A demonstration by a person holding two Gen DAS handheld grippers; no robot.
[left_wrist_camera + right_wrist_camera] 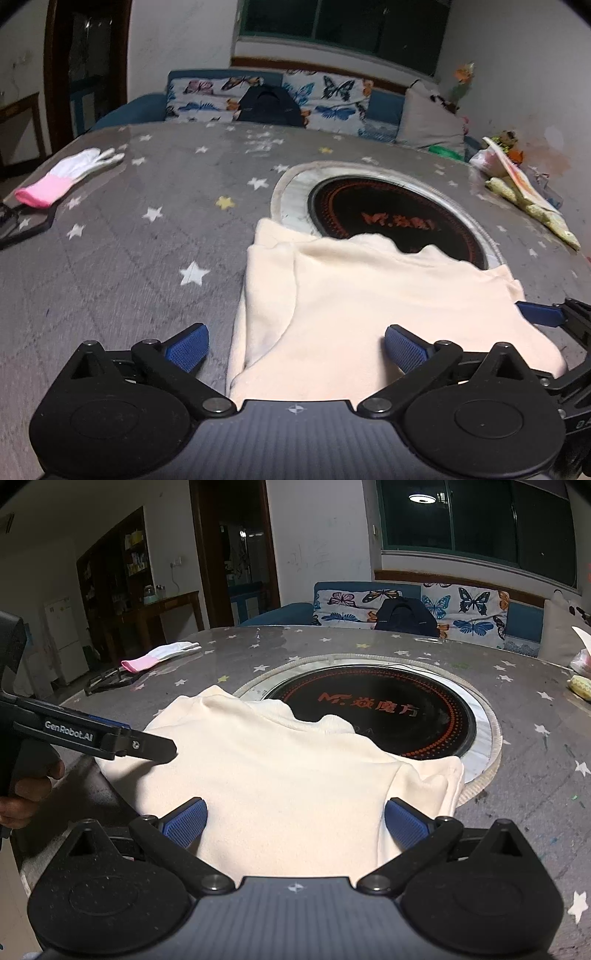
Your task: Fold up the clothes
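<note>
A cream garment (369, 306) lies folded on the grey star-print tablecloth (129, 258), its far edge over the round black cooktop (399, 218). My left gripper (295, 349) is open, its blue pads wide apart just above the garment's near left edge, holding nothing. My right gripper (295, 821) is open over the near edge of the same garment (288, 775), empty. The right gripper's fingers (543, 314) show at the right edge of the left wrist view. The left gripper's black body (110, 738) shows at the left in the right wrist view, over the garment's left side.
A white and pink glove (62, 175) lies far left beside a dark flat object (22, 229). Papers and bags (517, 181) sit at the table's far right. A butterfly-print sofa (295, 99) with a dark backpack (267, 107) stands behind the table.
</note>
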